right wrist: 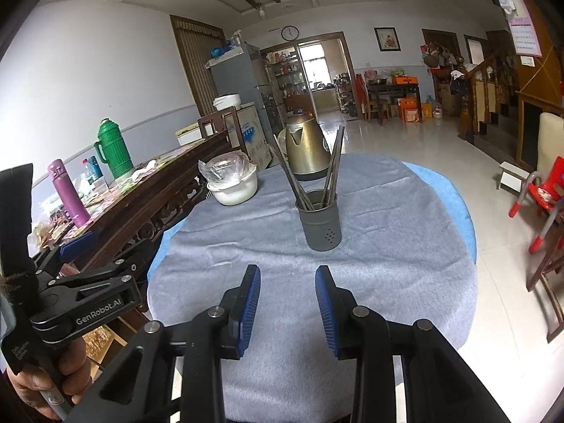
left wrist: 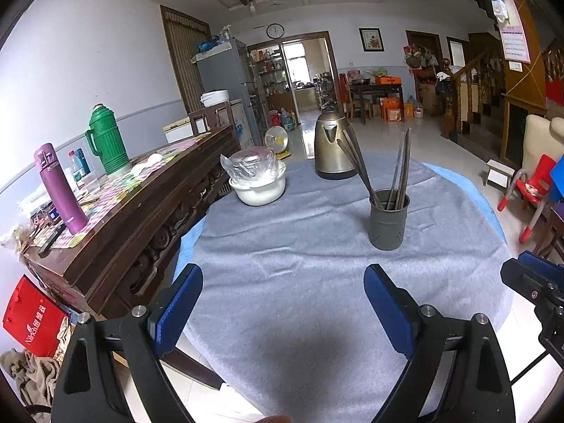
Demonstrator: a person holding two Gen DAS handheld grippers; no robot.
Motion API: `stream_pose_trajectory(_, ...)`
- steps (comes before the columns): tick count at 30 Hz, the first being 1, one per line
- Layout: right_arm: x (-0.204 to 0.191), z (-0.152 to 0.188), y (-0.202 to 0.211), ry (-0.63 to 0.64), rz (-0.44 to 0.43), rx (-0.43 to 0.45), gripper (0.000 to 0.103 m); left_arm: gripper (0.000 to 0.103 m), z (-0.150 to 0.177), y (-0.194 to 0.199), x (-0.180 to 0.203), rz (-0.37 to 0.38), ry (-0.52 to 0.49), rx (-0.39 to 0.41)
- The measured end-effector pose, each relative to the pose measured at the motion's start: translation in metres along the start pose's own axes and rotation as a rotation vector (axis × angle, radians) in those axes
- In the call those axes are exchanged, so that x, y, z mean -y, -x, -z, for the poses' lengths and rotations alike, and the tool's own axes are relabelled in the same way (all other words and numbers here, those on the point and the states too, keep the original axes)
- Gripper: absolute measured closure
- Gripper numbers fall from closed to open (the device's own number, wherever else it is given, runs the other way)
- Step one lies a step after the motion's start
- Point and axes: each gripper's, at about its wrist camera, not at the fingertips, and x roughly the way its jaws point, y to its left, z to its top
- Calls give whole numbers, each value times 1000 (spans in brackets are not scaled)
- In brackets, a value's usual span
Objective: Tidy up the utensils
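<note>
holding both grippers low over the grey-clothed desk [left wrist: 282, 282], we see the left gripper [left wrist: 283, 303] spread wide with nothing between its fingers, and the right gripper [right wrist: 288, 308] narrower, its blue fingers [right wrist: 252, 303] released and empty. beyond them the dark utensil holder [right wrist: 320, 220] stands upright mid-desk with the utensils [right wrist: 333, 165] leaning inside. farther back sit a covered white bowl [left wrist: 259, 183] and a bronze kettle [left wrist: 331, 146].

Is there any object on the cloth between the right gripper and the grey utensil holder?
No, nothing visible stands between them. Only bare grey cloth lies between the right gripper and the utensil holder. The kettle and white bowl stand farther back.
</note>
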Motion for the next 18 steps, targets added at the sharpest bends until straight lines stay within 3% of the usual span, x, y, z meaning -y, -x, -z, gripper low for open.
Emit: stream_pose_trajectory(18, -13, 5, -3, 13, 14, -3, 67, 10, 10, 3, -17, 1, 40, -4)
